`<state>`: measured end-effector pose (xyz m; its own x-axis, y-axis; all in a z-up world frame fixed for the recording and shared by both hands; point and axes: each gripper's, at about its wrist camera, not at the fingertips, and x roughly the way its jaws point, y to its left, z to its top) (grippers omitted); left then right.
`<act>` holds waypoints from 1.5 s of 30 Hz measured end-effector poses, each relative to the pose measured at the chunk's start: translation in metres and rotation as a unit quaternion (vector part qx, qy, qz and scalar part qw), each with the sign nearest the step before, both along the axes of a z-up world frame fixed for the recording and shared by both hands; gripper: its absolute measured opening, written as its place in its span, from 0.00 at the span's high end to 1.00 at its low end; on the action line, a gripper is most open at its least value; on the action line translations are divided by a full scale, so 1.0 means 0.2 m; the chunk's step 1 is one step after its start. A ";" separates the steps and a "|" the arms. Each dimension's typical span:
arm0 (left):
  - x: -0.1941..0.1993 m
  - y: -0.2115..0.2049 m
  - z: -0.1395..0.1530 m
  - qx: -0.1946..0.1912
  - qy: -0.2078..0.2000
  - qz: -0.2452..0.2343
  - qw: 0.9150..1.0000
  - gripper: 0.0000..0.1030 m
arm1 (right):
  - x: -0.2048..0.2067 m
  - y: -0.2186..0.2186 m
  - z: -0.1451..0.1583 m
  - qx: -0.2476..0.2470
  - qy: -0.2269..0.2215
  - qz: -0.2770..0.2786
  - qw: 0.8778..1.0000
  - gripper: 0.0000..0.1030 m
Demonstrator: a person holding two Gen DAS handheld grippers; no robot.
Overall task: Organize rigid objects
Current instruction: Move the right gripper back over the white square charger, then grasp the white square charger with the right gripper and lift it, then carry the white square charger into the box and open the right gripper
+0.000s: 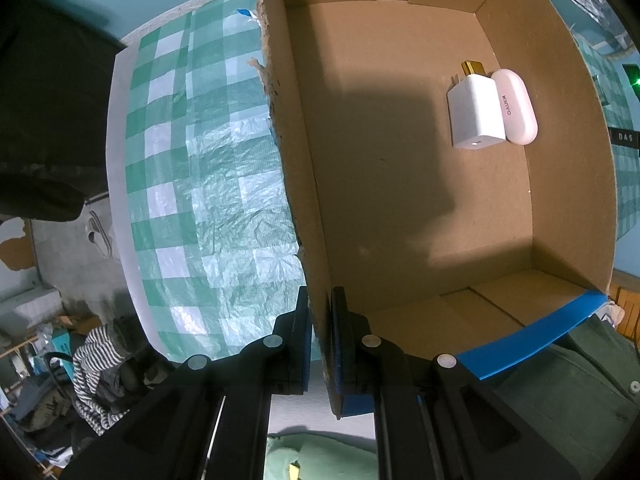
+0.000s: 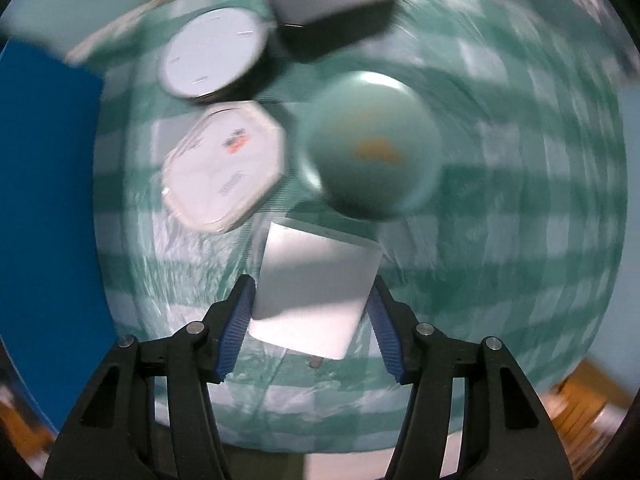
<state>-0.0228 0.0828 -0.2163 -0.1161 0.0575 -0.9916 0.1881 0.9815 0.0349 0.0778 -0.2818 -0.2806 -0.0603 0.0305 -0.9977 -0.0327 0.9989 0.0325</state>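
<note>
Between my right gripper's (image 2: 309, 320) half-open fingers sits the white charger block (image 2: 316, 292), ungripped, while my left gripper (image 1: 320, 336) pinches the cardboard box wall (image 1: 296, 184).

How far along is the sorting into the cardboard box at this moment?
Done: a white charger and a white oval case lie in the cardboard box. In hand: the left gripper clamps the box wall; the right gripper straddles a white block, contact unclear through blur. Left: a round disc, an octagonal pack, a teal dome and a dark box.
</note>
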 end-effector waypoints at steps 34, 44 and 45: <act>0.00 0.00 -0.01 0.001 0.001 -0.001 1.000 0.92 | -0.16 0.17 0.26 0.018 -0.052 0.074 0.996 0.49; 0.00 0.00 0.00 0.001 0.001 -0.001 1.000 0.92 | -0.09 0.31 0.52 0.036 -0.082 0.111 0.990 0.49; 0.00 0.00 0.00 0.001 0.000 -0.001 1.000 0.92 | -0.09 0.33 0.53 0.038 -0.085 0.114 0.989 0.49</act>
<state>-0.0228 0.0827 -0.2169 -0.1167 0.0604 -0.9913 0.1903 0.9810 0.0374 0.0606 -0.2155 -0.1744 0.0936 0.1099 -0.9895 -0.2681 0.9600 0.0813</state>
